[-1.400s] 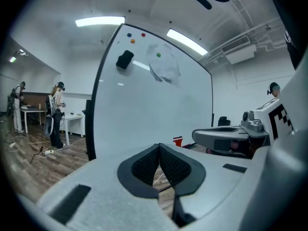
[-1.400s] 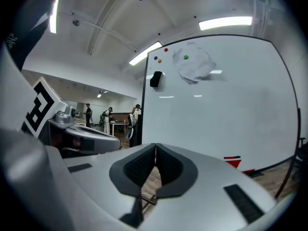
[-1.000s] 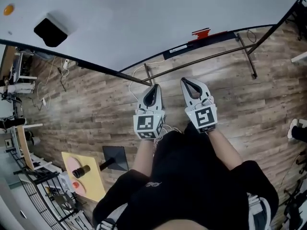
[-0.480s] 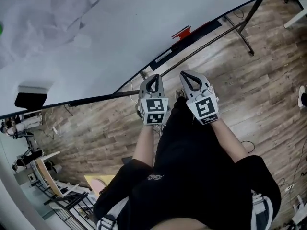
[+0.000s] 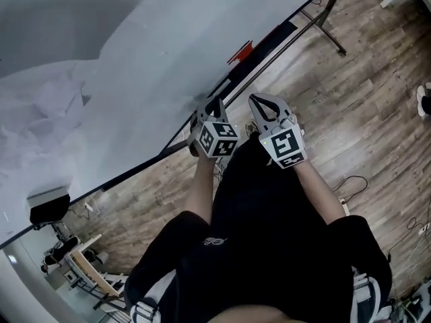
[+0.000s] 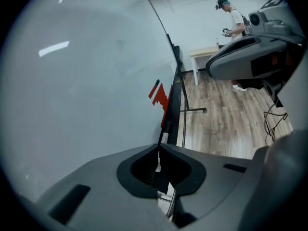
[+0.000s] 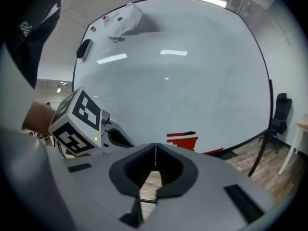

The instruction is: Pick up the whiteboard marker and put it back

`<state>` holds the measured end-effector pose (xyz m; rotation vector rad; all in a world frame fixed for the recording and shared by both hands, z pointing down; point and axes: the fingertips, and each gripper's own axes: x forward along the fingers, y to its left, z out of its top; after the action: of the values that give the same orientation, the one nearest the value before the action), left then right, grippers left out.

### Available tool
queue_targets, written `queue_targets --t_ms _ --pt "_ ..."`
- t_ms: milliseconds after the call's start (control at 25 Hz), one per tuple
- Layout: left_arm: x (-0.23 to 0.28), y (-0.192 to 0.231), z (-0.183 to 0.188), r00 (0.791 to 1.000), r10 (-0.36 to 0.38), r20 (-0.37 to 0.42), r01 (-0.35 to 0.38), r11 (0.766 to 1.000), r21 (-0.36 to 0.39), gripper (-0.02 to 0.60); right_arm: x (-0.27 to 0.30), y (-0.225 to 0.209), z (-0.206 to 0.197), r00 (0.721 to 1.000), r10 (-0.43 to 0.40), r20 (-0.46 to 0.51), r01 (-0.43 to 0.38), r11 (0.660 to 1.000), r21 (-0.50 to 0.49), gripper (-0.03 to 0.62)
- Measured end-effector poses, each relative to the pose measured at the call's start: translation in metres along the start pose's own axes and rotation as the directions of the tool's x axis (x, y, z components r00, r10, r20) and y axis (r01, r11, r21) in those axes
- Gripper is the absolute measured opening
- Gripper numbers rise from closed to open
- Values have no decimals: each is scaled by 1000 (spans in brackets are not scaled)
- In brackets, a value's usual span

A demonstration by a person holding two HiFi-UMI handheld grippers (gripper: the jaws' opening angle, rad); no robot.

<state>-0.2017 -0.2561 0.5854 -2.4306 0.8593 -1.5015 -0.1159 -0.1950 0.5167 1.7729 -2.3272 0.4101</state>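
A red marker (image 5: 240, 50) lies on the tray along the whiteboard's (image 5: 155, 52) lower edge. It also shows as a thin red bar with a dark tip (image 7: 182, 134) and as a red shape (image 6: 159, 94). My left gripper (image 5: 213, 105) is shut and empty, close to the board's lower edge and short of the marker. The right gripper (image 5: 260, 101) is beside it, also shut with nothing in it. In the gripper views the left gripper (image 6: 159, 146) and right gripper (image 7: 155, 145) have their jaws closed together.
A black eraser (image 5: 47, 208) and crumpled white paper (image 5: 40, 120) are on the board. The board's metal stand (image 5: 328, 20) rests on the wood floor (image 5: 363, 113). A person (image 6: 232, 22) stands by a table (image 6: 207, 52); an office chair (image 7: 279, 115) is at the right.
The head view has swung so the whiteboard fills more of it. Both grippers have come up closer to the board's lower edge, and the left one has turned. Both stay shut.
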Motion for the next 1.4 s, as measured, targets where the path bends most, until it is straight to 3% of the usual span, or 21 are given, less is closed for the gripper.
queue_targets --t_ms 320,720,1400 --pt "43 -4 -8 994 -32 -100 45 991 128 9 8 -14 -20 996 -89 -24 91 991 94 3" --pt "73 -19 -16 982 -66 -179 95 982 163 83 -12 -38 -39 984 -170 -56 176 976 126 3" --pt "88 -23 -13 980 7 -201 50 959 277 66 -29 -48 -39 982 -178 -65 185 976 112 3"
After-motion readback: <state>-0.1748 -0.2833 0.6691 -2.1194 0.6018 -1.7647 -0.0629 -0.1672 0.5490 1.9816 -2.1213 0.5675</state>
